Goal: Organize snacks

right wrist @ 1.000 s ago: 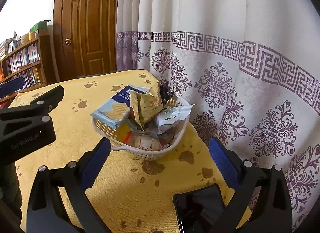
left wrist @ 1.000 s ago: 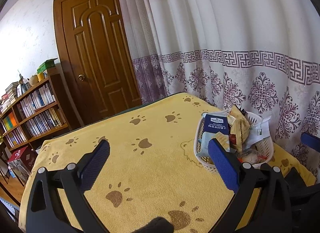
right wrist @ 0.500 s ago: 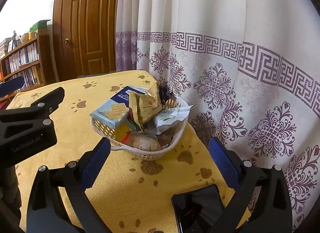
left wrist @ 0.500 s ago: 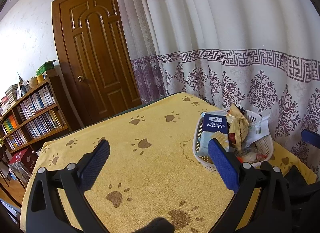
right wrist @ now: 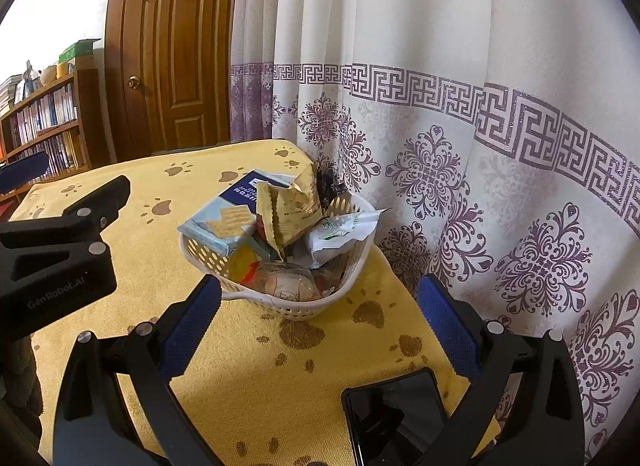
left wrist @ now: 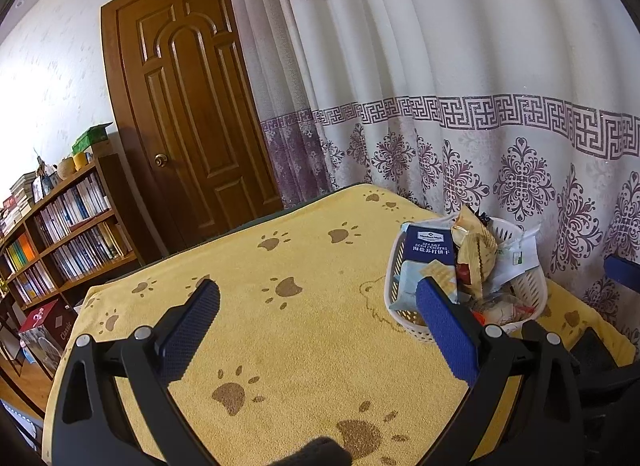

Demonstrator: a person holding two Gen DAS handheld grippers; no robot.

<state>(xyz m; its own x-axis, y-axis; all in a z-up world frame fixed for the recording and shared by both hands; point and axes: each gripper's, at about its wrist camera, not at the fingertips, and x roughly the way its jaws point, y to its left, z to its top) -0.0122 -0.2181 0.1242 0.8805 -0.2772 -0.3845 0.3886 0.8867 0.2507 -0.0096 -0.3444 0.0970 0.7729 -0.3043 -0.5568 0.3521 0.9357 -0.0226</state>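
Both hand-held grippers, left (left wrist: 318,308) and right (right wrist: 318,306), are wide open and hold nothing. The snack basket (right wrist: 308,308) sits mid-frame on the yellow bench (left wrist: 304,330). Only the right view shows the black phone (right wrist: 394,414), lower right.

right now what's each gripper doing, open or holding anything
Left gripper: open, holding nothing, above the yellow cloth.
Right gripper: open, holding nothing, facing the snack basket.

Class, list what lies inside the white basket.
White basket: a blue sea salt soda cracker box, tan crinkled packet, white-green wrapper and clear-wrapped round snack. Anything beneath them is covered.
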